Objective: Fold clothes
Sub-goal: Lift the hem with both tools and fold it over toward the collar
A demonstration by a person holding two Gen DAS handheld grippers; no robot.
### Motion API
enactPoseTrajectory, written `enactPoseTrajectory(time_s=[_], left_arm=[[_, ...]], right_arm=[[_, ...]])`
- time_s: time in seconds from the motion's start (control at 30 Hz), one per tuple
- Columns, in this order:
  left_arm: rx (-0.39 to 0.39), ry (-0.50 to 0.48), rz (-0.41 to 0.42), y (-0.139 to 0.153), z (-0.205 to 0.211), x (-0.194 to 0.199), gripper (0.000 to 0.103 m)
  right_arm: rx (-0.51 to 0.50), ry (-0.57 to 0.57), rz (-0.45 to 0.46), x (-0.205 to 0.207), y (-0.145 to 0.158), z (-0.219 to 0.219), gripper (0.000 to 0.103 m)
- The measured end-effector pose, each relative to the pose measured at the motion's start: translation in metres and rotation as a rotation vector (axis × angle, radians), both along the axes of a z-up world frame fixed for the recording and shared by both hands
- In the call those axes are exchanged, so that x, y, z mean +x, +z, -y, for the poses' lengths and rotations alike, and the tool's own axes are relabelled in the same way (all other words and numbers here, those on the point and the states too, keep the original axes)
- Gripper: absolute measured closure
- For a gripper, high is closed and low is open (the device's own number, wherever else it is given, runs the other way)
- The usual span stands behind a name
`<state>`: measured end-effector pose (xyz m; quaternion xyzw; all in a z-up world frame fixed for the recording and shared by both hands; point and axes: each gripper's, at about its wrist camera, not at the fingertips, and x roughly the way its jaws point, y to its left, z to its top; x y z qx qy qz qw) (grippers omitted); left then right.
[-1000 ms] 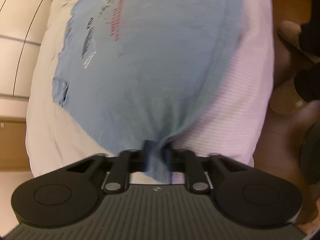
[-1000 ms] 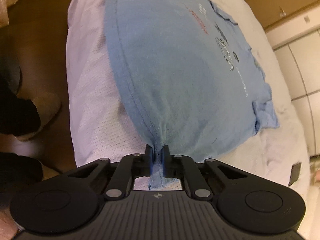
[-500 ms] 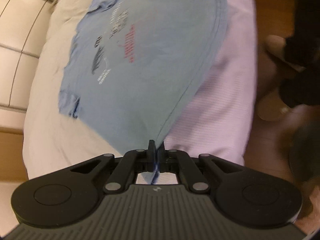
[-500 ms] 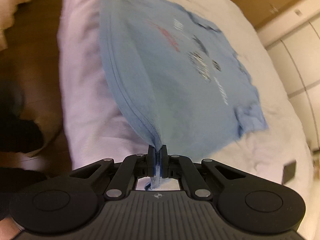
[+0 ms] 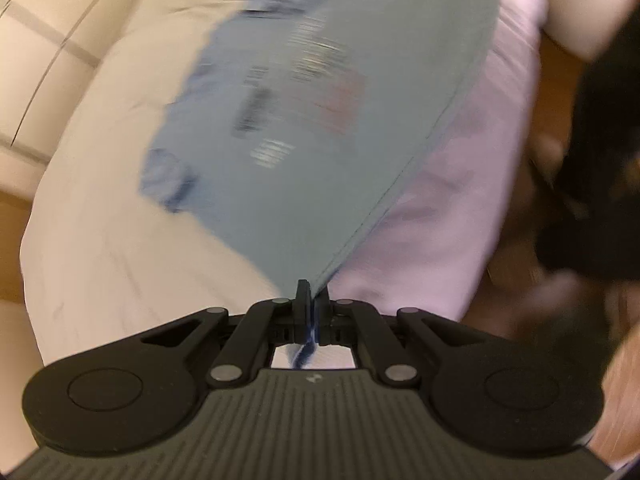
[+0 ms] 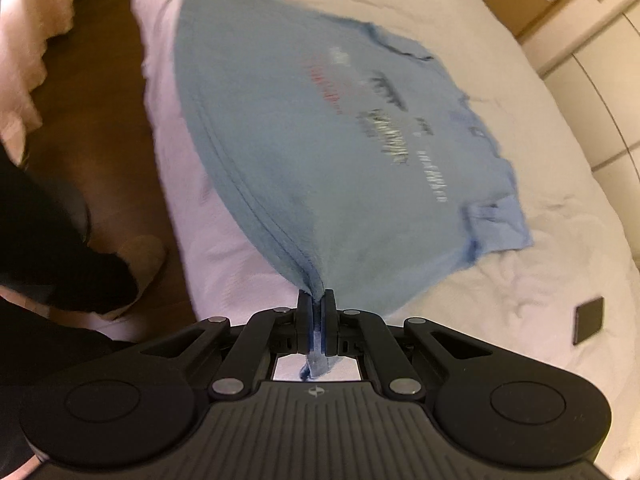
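Blue cotton, the T-shirt [image 6: 320,152] lay print-up on the white bed [image 6: 460,16], its hem lifted clear while collar and sleeves rested toward one o'clock. Each hem corner was pinched: the left claw [image 5: 310,300] and the right claw [image 6: 316,304] were both clamped shut on a twist of fabric. Soft, light and limp, it would likely sag between grips, so corners suited holding. Blur hid the print. A dark phone-like slab [image 6: 588,320] lay at four o'clock.

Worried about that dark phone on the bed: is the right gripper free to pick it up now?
Probably not: the right gripper is shut on the blue T-shirt hem, though the phone lies uncovered nearby.
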<state>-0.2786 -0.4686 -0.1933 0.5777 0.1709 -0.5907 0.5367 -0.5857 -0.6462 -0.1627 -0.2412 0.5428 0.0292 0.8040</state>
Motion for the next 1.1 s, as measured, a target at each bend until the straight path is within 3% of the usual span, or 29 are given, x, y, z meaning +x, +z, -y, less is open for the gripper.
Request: enactPoseTrajectory(time_s=[0.23, 0.4, 0.57, 0.73, 0.93, 1.1], left_arm=[[-0.073, 0.100, -0.049, 0.048, 0.130, 0.091, 0.103], [-0.016, 0.155, -0.118, 0.035, 0.216, 0.149, 0.103], [0.061, 0.187, -0.164, 0.001, 0.284, 0.193, 0.103], [0.120, 0.217, -0.237, -0.033, 0.316, 0.225, 0.103], [0.154, 0.186, -0.311, -0.066, 0.350, 0.260, 0.103], [0.148, 0.174, -0.364, -0.086, 0.374, 0.283, 0.103]], right_arm=[[-0.047, -0.122, 0.117, 0.074, 0.048, 0.087, 0.102], [0.024, -0.199, 0.133, 0.135, 0.053, 0.169, 0.101], [0.131, -0.258, 0.078, 0.193, 0.026, 0.249, 0.101], [0.198, -0.314, 0.024, 0.237, -0.010, 0.305, 0.101], [0.283, -0.451, -0.060, 0.272, -0.056, 0.344, 0.101], [0.297, -0.538, -0.063, 0.289, -0.077, 0.364, 0.101]])
